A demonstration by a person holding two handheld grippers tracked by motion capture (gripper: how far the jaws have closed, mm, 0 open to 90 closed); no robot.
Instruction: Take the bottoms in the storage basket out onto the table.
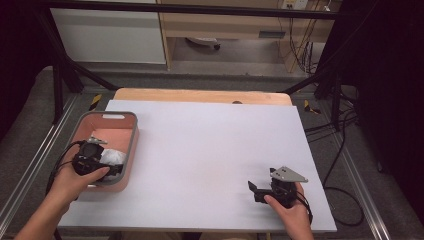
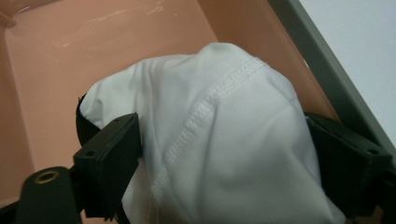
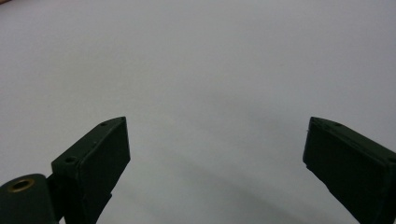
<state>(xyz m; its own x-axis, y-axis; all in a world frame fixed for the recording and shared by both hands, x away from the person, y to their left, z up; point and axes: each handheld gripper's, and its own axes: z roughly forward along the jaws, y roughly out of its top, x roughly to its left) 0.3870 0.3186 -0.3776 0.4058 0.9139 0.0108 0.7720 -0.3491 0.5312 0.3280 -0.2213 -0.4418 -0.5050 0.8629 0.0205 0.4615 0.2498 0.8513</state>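
We are reaching into the pink bin [image 1: 131, 150]
Our left gripper [image 2: 219, 154] is maybe squeezing the white cloth [image 2: 224, 130]; our right gripper [image 3: 215, 154] is sitting spread wide

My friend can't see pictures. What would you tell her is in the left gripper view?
A bunched white cloth with a stitched seam bulges up between the left gripper's two black jaws, which stand on either side of it. Behind it is the smooth pink inside of a bin, with its grey rim and a strip of white table at the upper right.
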